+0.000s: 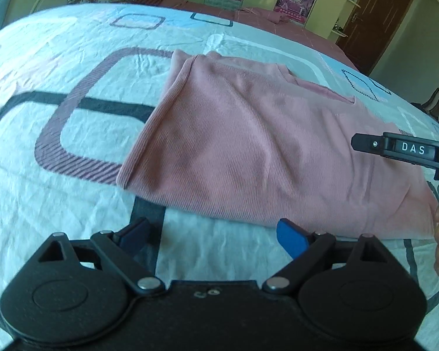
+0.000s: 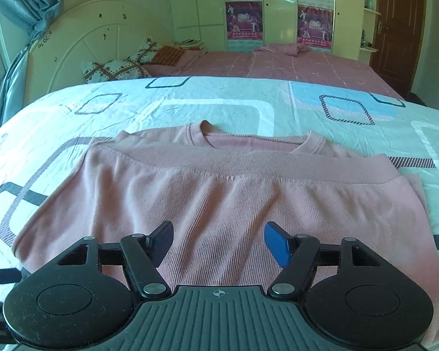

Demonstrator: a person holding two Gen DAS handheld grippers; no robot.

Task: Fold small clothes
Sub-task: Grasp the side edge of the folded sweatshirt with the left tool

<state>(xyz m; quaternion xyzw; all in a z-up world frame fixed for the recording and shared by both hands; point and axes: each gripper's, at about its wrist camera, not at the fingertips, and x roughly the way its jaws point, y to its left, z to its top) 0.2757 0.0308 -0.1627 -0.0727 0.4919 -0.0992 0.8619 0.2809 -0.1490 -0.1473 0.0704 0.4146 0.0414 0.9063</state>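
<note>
Pink top (image 2: 219, 204) lies folded on the patterned bedsheet (image 2: 219, 99), hem laid far toward the collar; both left gripper (image 1: 213, 234) and right gripper (image 2: 219, 242) hang released, grasping nothing.

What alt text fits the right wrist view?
A pink top lies folded on a patterned bedsheet, hem brought up just short of the collar. The right gripper hangs open over its near edge, holding nothing; a headboard and wardrobe stand behind.
</note>
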